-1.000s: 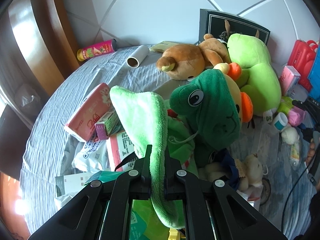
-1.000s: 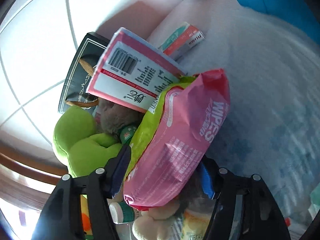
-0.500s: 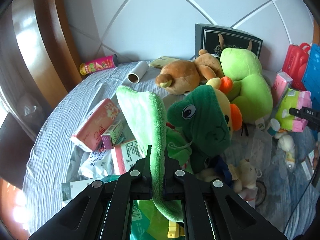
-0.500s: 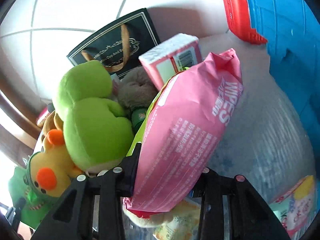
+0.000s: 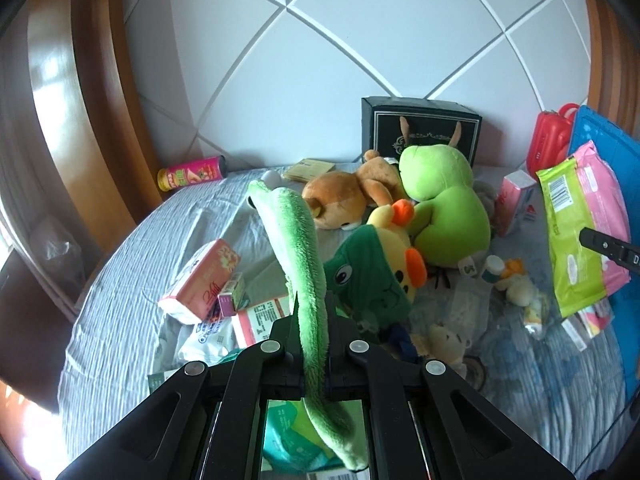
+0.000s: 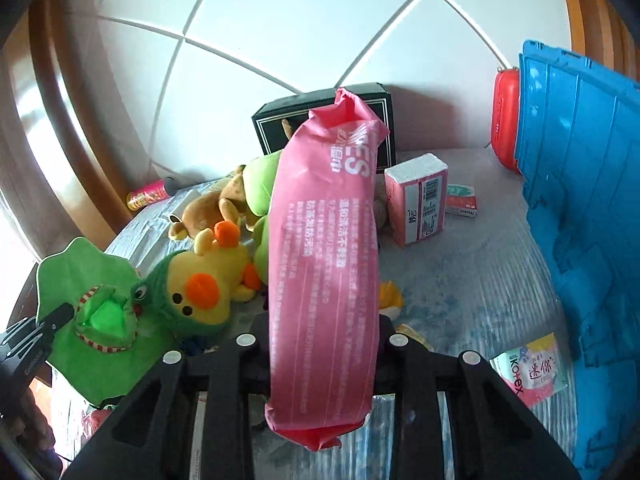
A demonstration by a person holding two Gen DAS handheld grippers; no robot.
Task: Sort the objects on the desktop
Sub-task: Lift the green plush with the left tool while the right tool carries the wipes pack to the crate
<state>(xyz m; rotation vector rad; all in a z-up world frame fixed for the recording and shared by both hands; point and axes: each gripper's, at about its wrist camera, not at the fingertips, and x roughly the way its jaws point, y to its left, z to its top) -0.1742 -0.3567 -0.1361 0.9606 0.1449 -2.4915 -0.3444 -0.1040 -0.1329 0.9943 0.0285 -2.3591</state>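
Both wrist cameras look forward and slightly down over the bed (image 5: 120, 300), toward the tiled wall. They share the plush pile (image 5: 440, 200) (image 6: 208, 280) (seen close) and black box (image 5: 420, 128) (image 6: 272, 128).

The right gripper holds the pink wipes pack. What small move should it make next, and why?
Probably carry the pink wipes pack toward the blue bin on its right. The right gripper is shut on the pack and holds it above the bed, and the bin stands close, with no toy in between.
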